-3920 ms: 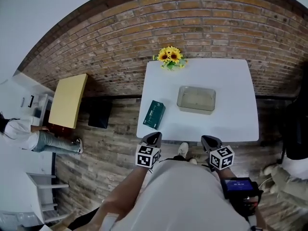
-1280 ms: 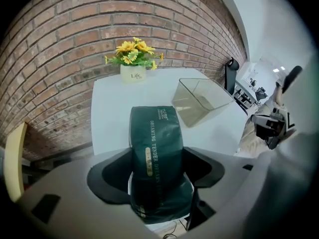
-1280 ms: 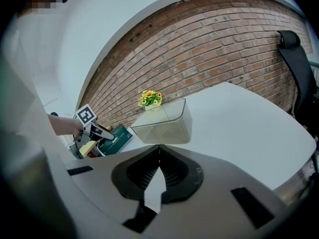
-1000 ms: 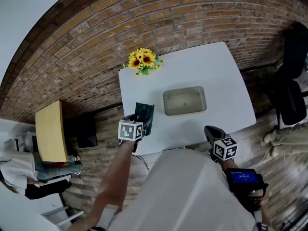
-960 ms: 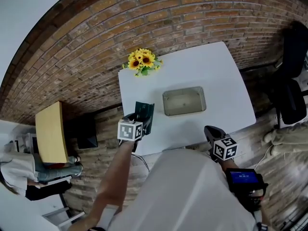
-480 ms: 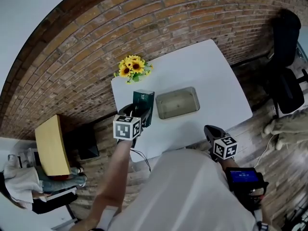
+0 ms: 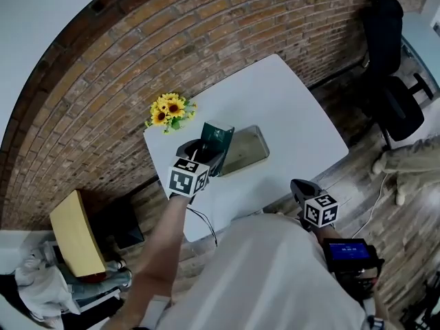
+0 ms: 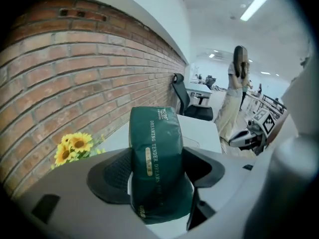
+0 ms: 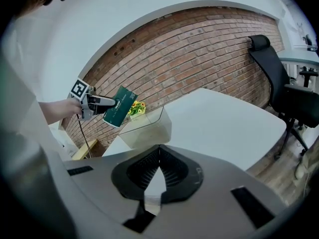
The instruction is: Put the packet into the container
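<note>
In the head view, a dark green packet [image 7: 218, 137] is seen clamped in the left gripper [image 7: 204, 150] and held in the air over the end of the clear container [image 7: 247, 151] that faces the tabletop's left edge. The container is set near the middle of the white table [image 7: 295, 115], and sunflowers [image 7: 168, 110] are placed at its far left corner, by the brick wall. The right gripper [image 7: 300, 187] is kept off the tabletop's near edge. In the left gripper view, the packet [image 8: 157, 153] is shown upright between the jaws, pressed on both sides. In the right gripper view, the right gripper [image 9: 159, 152] is seen with its jaw tips together and nothing held. Beyond it the packet [image 9: 119, 107] is seen tilted, above the container [image 9: 147, 128] and not yet inside.
</note>
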